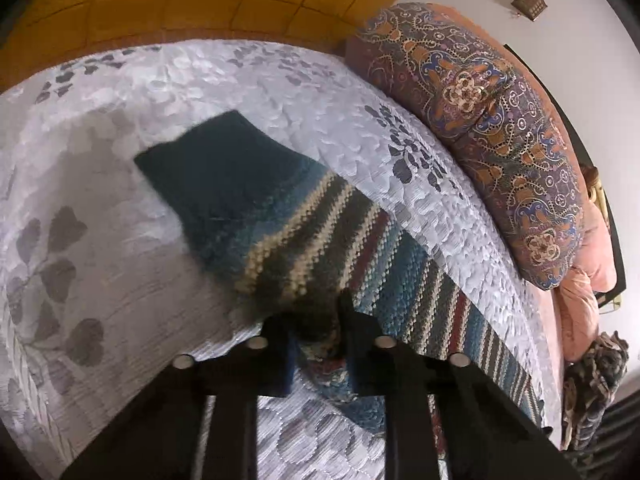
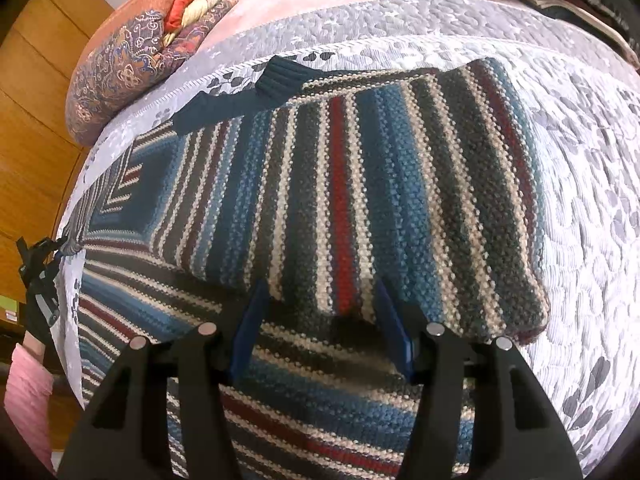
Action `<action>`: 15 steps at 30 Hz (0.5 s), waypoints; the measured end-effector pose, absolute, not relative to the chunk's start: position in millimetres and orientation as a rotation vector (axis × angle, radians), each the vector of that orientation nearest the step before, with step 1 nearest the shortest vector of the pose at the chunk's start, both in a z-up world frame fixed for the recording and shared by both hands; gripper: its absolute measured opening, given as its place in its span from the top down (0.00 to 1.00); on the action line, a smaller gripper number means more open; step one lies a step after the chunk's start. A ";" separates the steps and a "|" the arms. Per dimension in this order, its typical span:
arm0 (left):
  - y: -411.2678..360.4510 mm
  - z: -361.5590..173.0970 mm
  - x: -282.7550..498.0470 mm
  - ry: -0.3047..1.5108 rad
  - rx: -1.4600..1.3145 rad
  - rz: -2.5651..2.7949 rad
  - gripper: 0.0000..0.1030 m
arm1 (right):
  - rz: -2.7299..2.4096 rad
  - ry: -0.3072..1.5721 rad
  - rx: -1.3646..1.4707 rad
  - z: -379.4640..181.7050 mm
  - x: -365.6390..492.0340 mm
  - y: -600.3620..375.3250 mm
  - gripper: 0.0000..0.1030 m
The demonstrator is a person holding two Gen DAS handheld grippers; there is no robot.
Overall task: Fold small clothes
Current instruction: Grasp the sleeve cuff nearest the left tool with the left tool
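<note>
While left tongs (image 1: 316,320) pinch striped knit sweater (image 2: 360,184), right tongs (image 2: 320,304) hover apart above folded stripes.

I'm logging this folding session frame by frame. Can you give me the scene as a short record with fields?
garment: striped knit sweater, blue, red, cream and dark stripes, navy ribbed cuff
surface: grey leaf-patterned quilted bedspread
fold state: one part already folded over the body; a sleeve lies out across the bedspread
left gripper: shut on the sweater fabric at the sleeve's near end
right gripper: open, jaws either side of the folded edge, not gripping
nearby: paisley pillow at the bed's edge
background: wooden panelling
</note>
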State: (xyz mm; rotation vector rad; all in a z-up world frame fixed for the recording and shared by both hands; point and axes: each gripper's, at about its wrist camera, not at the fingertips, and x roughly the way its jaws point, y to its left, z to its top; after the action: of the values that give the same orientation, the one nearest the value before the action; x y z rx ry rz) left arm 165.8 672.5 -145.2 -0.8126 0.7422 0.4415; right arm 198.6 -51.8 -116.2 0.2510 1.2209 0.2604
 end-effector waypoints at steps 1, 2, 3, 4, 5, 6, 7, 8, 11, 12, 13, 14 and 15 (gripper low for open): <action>670.0 -142.8 166.2 0.738 -0.798 0.443 0.86 | 0.260 1.221 0.251 -116.1 198.4 -51.7 0.45; 665.4 -137.6 166.4 0.730 -0.770 0.445 0.87 | 0.260 1.222 0.251 -115.8 198.1 -51.5 0.45; 660.3 -131.8 167.3 0.722 -0.744 0.445 0.87 | 0.259 1.222 0.252 -115.5 198.0 -51.2 0.45; 656.6 -127.4 168.5 0.715 -0.732 0.442 0.87 | 0.259 1.222 0.254 -114.9 197.7 -51.3 0.45; 651.2 -121.4 169.3 0.706 -0.721 0.432 0.88 | 0.261 1.222 0.255 -114.2 197.5 -51.5 0.45; 645.3 -115.8 170.1 0.698 -0.710 0.422 0.88 | 0.261 1.222 0.256 -113.8 197.3 -51.6 0.46; 635.6 -107.5 171.8 0.690 -0.685 0.407 0.88 | 0.261 1.223 0.257 -113.5 196.6 -52.0 0.46; 626.4 -100.5 173.7 0.684 -0.663 0.393 0.88 | 0.261 1.224 0.259 -113.3 196.3 -52.5 0.46; 595.4 -81.5 178.3 0.671 -0.610 0.329 0.88 | 0.262 1.224 0.268 -112.8 195.6 -54.8 0.47; 586.4 -76.7 180.1 0.670 -0.592 0.316 0.88 | 0.262 1.224 0.272 -112.6 195.2 -55.9 0.47; 574.0 -70.6 182.2 0.665 -0.574 0.295 0.88 | 0.261 1.225 0.274 -112.9 194.9 -56.9 0.47; 562.8 -65.5 183.8 0.661 -0.562 0.274 0.88 | 0.260 1.226 0.273 -113.3 194.6 -57.5 0.47; 547.8 -59.0 185.9 0.656 -0.545 0.250 0.88 | 0.261 1.224 0.273 -113.6 194.1 -57.8 0.47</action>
State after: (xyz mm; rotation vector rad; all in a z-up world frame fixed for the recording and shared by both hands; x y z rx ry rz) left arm 185.9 547.8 -59.0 -0.5455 0.6562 0.2504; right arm 194.1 -57.8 -113.6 0.2728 1.2244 0.2609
